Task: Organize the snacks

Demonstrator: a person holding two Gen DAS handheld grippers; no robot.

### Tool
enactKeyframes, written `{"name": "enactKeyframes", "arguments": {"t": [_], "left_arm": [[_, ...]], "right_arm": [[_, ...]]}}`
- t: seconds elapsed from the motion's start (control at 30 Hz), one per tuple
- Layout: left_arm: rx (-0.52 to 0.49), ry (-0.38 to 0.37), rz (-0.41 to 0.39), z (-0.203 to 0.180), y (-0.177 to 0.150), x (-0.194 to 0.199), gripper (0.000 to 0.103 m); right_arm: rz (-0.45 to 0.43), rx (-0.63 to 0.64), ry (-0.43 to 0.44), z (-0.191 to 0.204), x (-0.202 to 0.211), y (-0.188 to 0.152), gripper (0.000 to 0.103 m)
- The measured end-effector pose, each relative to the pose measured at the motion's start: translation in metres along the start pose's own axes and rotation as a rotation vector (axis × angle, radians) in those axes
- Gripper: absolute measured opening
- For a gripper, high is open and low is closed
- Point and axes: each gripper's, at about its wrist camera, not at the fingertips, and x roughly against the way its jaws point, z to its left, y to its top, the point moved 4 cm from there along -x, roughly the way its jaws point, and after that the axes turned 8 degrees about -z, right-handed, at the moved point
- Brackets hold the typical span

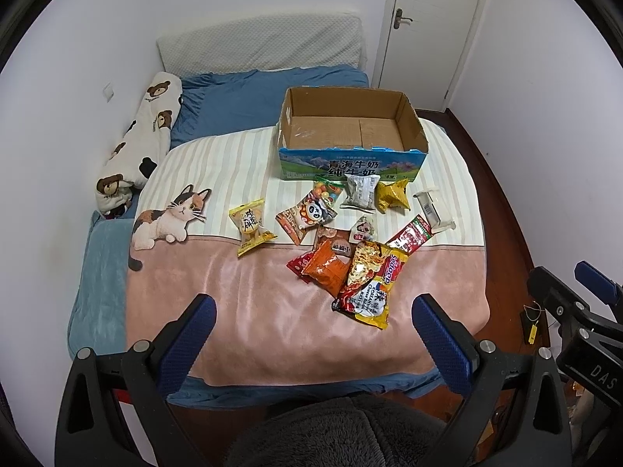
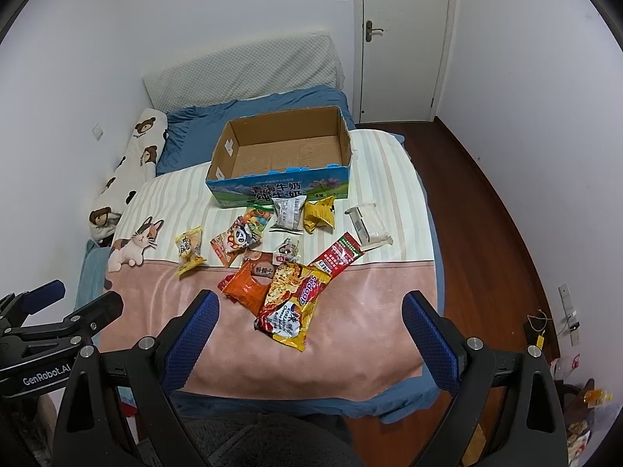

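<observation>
Both wrist views look from beyond the foot of the bed (image 1: 272, 342), high, angled down toward the headboard wall. Left view sits leftward, catching the right gripper (image 1: 576, 295) at its right edge; right view mirrors this. Shared: snack pile (image 2: 280, 272), cardboard box (image 2: 284, 163), door (image 2: 405, 39).

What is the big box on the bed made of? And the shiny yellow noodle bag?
The open brown box with blue printed sides looks like cardboard: matte brown inside, folded flaps, a ragged torn rim. The yellow and red noodle packet looks like glossy plastic film, perhaps foil-lined: it crinkles and catches the light.
</observation>
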Motion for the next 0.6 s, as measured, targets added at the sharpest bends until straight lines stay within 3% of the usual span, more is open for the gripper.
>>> {"name": "enactKeyframes", "arguments": {"t": [0.6], "left_arm": [[-0.001, 0.001, -0.003, -0.0016, 0.0004, 0.001, 0.103]], "right_arm": [[-0.008, -0.004, 0.01, -0.0019, 0.0025, -0.0003, 0.097]]}}
